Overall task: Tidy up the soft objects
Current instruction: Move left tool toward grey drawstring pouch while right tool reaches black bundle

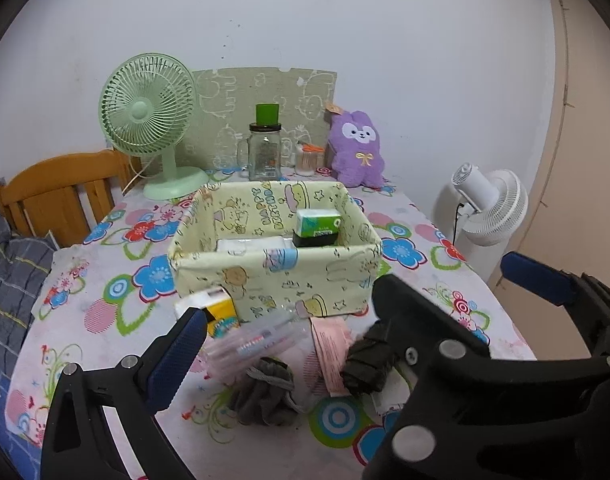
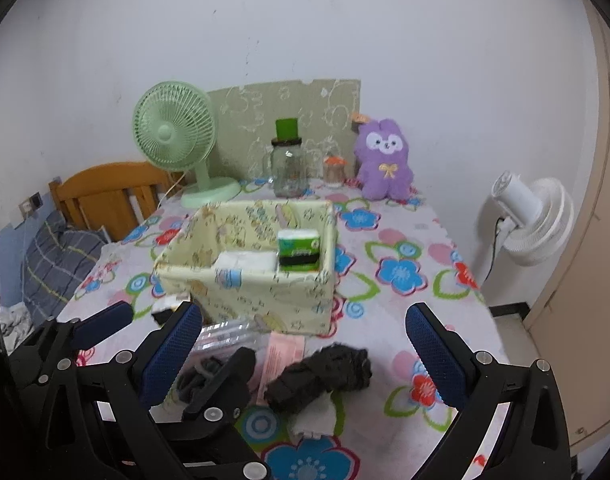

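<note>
1. Left hand-held gripper (image 1: 341, 316) hangs over the near edge of the surface (image 1: 105, 336), jaws spread wide, nothing between them.
2. Right hand-held gripper (image 2: 305, 344) sits just beside it on the right, also spread wide and empty.
3. Dark rolled sock (image 2: 321, 372) lies on the surface near the front, right of centre, between the right gripper's fingers in its view, not touched.
4. Grey sock bundle (image 1: 265, 392) lies left of it, near the front edge, apart from the dark one.
5. Pink packet (image 1: 331, 344) lies flat between the two socks; clear pencil case (image 1: 257, 340) just left of it, touching the front of the fabric bin (image 1: 277, 280).
6. Fabric bin sits mid-surface, open top. Inside: a green tissue pack (image 1: 317, 224) upright at the right, a white pack (image 1: 251, 245) lying flat left of it.
7. Yellow box (image 1: 213, 312) at the bin's near-left corner.
8. Far edge: green fan (image 1: 153, 120) left, glass jar (image 1: 265, 156) centre, purple plush (image 1: 357, 148) right.
</note>
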`<state>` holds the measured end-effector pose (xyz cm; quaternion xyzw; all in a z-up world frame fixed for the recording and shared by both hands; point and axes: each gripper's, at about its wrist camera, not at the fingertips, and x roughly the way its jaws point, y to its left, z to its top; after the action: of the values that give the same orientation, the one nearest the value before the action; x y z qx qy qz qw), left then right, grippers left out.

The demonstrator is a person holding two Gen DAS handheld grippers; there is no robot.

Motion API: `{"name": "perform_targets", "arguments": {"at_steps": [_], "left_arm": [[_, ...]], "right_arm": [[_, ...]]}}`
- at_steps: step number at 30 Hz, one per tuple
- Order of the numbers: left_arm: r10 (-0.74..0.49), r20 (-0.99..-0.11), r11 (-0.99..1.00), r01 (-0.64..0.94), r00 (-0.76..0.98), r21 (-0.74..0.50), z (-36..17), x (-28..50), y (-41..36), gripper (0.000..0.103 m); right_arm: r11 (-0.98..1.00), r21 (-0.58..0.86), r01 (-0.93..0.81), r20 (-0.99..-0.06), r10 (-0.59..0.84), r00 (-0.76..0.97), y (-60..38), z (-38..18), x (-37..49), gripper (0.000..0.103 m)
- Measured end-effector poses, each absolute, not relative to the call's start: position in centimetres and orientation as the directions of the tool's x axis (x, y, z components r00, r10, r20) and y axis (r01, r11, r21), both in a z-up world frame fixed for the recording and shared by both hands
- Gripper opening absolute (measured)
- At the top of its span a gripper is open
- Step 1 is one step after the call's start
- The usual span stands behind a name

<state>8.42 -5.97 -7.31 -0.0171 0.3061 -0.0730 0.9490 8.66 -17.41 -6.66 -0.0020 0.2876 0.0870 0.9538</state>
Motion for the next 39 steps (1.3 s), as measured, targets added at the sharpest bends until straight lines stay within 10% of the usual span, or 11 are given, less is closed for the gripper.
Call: {"name": "perform_targets", "arguments": {"at_steps": [19,39], "left_arm": [[-0.138,-0.637,0.989,0.135,0.758,-0.054,-12.7,8.2,-6.7,0.102],[-0.122,-0.689,0.990,0.132,0.714,-0.039,-15.1,9.9,-6.7,0.093]], "right_arm": [[0.982,0.107,-0.154,-0.609,0.187,0.771,-18.5,-13.1,8.6,0.102],[0.969,0.206,-0.134,-0.707,0.242,0.664,-18.3,-17.4,13.1,0.076]]}}
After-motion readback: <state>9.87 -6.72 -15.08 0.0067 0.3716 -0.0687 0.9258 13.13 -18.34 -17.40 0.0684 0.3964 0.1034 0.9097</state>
